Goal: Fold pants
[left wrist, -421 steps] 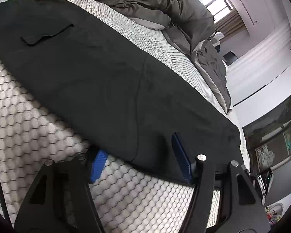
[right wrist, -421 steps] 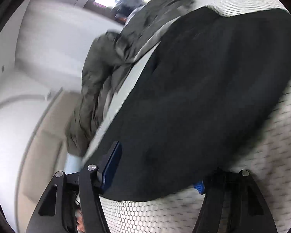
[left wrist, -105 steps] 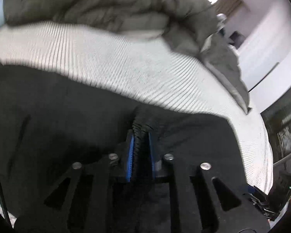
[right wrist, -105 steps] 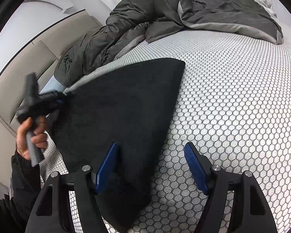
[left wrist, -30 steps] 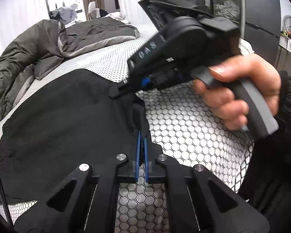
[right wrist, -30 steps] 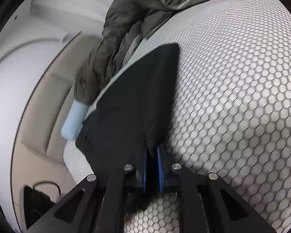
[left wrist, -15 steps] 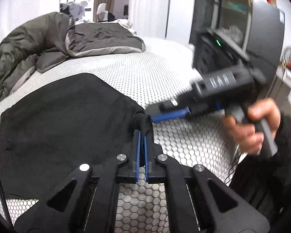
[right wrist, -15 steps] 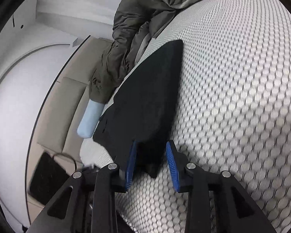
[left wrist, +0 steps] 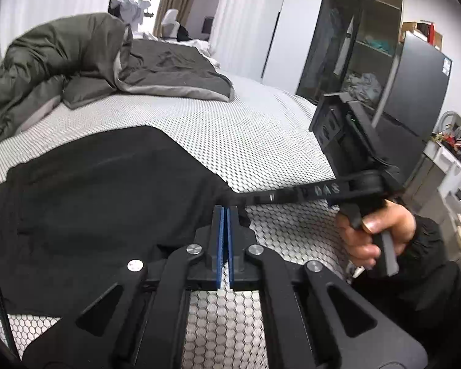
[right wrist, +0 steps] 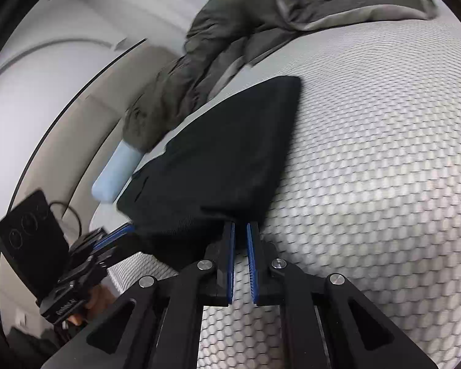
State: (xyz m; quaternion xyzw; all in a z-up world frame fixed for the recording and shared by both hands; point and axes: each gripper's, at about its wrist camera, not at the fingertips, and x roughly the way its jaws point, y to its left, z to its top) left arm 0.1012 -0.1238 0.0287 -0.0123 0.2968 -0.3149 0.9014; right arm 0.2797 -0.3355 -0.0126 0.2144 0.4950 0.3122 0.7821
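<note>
The black pants [left wrist: 107, 190] lie folded on the honeycomb mattress [left wrist: 261, 141]. My left gripper [left wrist: 224, 210] is shut on their near edge, its blue pads pressed together on the fabric. My right gripper [left wrist: 246, 199] comes in from the right, held by a hand [left wrist: 372, 233], and its tips meet the same corner. In the right wrist view the pants [right wrist: 230, 153] stretch away from my right gripper [right wrist: 239, 226], which is shut on their lifted edge with a thin gap behind the tips. My left gripper [right wrist: 129, 230] holds the pants' other near corner at the left.
A rumpled grey duvet [left wrist: 76, 55] is piled at the far side of the bed. A light blue pillow [right wrist: 116, 175] lies against the beige headboard [right wrist: 107, 107]. Dark glass cabinets [left wrist: 353, 46] stand beyond the bed, and a cluttered counter [left wrist: 451, 160] is at the right.
The right jaws opened around the pants' edge and have shut on it again. The left gripper rose and rolled while still gripping. The right gripper now sits lower, close beside the left tips.
</note>
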